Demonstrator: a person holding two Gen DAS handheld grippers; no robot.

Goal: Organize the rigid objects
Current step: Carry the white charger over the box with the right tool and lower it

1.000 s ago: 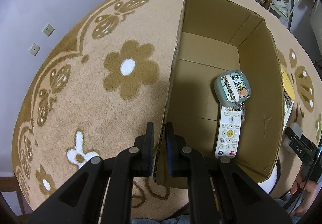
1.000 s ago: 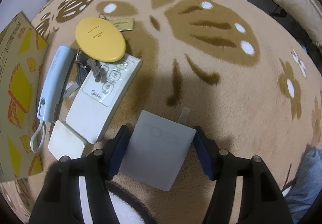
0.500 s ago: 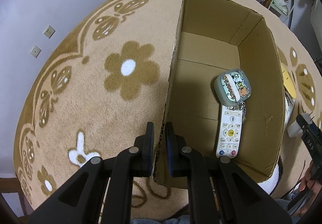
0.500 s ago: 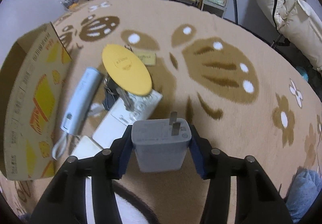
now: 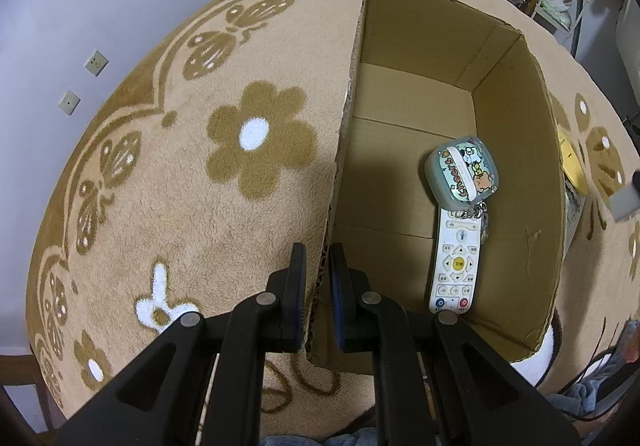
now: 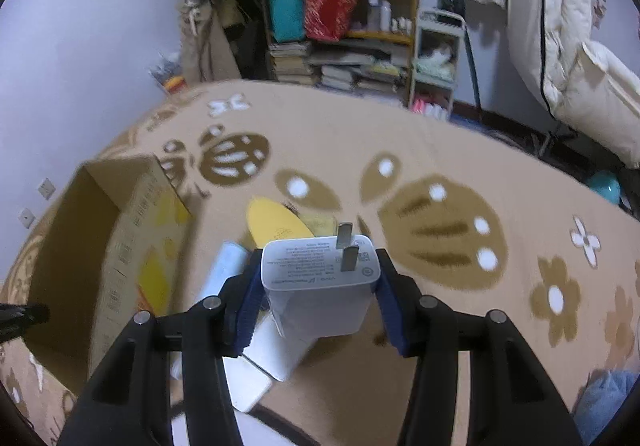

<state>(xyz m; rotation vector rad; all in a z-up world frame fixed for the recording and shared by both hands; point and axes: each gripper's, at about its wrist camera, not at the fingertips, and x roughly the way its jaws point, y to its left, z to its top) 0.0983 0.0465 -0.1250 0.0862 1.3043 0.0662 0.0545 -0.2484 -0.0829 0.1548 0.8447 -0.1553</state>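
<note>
right gripper (image 6: 318, 288) just closed its jaws on the charger (image 6: 320, 282) and lifted it off the carpet; left gripper (image 5: 318, 278) stays clamped on the box (image 5: 352, 125) wall at lower centre, so boxing's next.

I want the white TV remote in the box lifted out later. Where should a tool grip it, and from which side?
Grip the white remote across its narrow width at mid-body, coming straight down from above: it lies flat and long on the cardboard box floor, clear of the wall.
</note>
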